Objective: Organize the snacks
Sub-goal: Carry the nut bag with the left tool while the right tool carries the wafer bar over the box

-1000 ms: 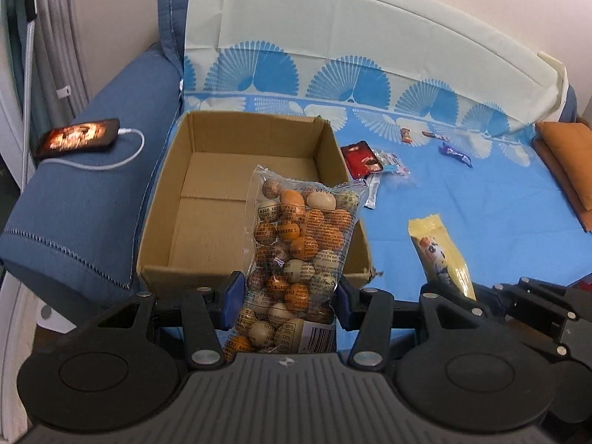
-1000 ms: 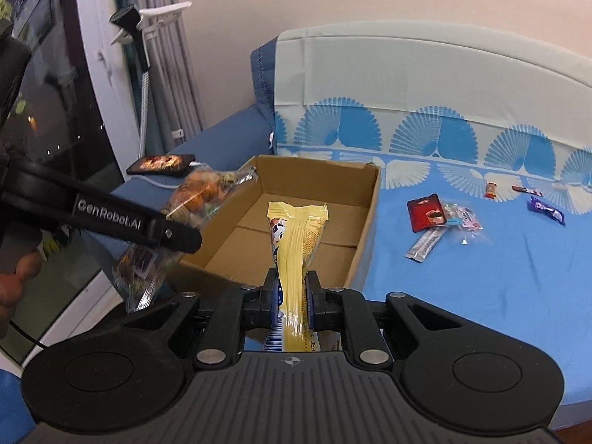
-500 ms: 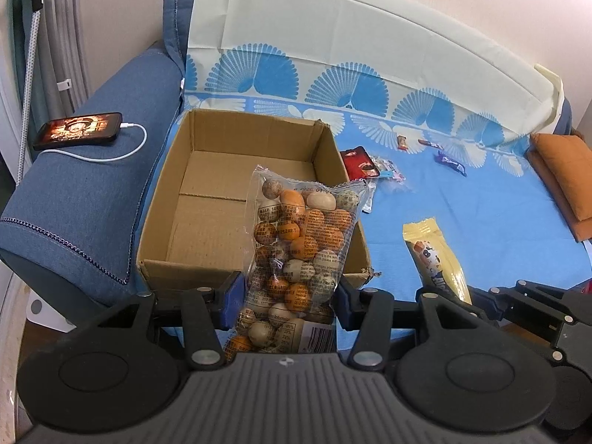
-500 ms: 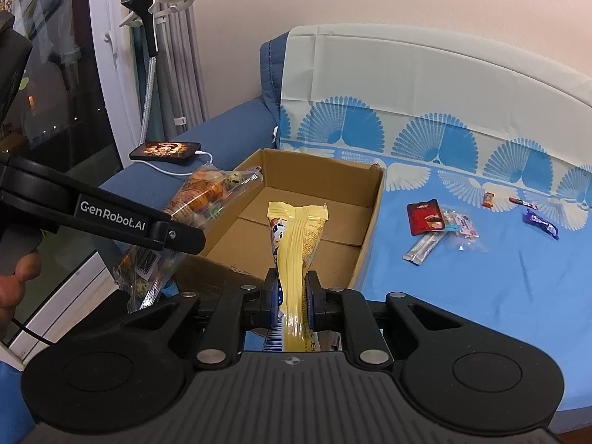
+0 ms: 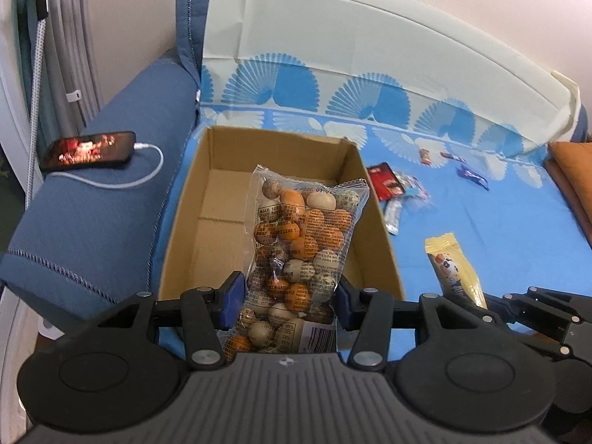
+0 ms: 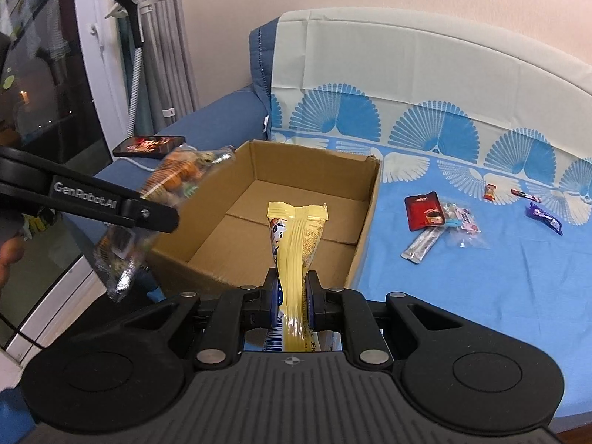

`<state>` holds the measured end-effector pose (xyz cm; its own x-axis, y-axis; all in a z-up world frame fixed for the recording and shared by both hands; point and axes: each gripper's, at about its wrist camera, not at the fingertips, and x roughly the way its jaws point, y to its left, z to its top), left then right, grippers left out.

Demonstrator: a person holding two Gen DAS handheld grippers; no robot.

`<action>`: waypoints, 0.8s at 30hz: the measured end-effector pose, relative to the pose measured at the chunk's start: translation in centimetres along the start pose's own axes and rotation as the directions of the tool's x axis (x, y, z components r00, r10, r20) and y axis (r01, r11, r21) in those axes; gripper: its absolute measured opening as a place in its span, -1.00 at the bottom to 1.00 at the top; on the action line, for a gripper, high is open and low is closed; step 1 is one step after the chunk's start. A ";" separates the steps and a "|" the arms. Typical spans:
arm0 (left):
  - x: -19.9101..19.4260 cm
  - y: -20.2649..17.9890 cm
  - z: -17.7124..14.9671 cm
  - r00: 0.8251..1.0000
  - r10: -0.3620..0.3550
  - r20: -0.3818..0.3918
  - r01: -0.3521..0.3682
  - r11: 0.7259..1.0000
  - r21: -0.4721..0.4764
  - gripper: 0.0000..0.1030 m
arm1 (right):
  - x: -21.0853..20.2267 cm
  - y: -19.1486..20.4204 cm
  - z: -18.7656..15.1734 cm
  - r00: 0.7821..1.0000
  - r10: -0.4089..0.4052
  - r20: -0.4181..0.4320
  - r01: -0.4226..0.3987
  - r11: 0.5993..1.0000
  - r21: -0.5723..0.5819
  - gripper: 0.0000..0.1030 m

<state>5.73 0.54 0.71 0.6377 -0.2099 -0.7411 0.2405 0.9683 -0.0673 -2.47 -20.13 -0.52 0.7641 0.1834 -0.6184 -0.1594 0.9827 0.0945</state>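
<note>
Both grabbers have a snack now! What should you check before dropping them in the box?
1. Left gripper shut on the candy bag: ok.
2. Right gripper shut on the yellow packet: ok.
3. Box open, with bare floor inside: ok.
4. Candy bag over the box opening: ok from the left view.
5. Yellow packet over the opening: cannot tell; it may still be short of the near wall.
6. The two grippers apart, not touching: ok.

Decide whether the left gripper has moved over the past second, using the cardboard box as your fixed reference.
Yes. The left gripper, shut on the bag of candy eggs, has advanced over the cardboard box, whose near wall has slipped behind its fingers.
</note>
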 end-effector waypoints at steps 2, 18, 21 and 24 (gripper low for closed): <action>0.6 0.4 0.9 1.000 0.008 0.004 -0.008 1.000 0.000 0.07 | 1.2 -0.2 0.8 1.000 0.003 -0.006 -0.003 1.000 0.010 -0.70; 11.4 2.4 5.1 0.993 0.052 -0.109 -0.052 0.999 0.003 0.08 | 12.4 -1.7 4.9 0.995 0.029 -0.093 -0.023 0.997 0.071 -0.70; 13.3 2.6 5.2 0.990 0.054 -0.134 -0.054 0.999 0.007 0.08 | 14.3 -2.0 5.0 0.993 0.028 -0.115 -0.019 0.997 0.077 -0.70; 15.1 2.8 5.4 0.986 0.060 -0.155 -0.059 0.998 0.012 0.08 | 16.2 -2.2 5.1 0.990 0.024 -0.137 -0.013 0.997 0.080 -0.70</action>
<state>19.95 -0.70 -7.08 0.5301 -0.1282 -0.8382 0.2111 0.9773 -0.0160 13.46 -19.23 -6.82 0.6670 0.2013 -0.7173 -0.1187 0.9792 0.1643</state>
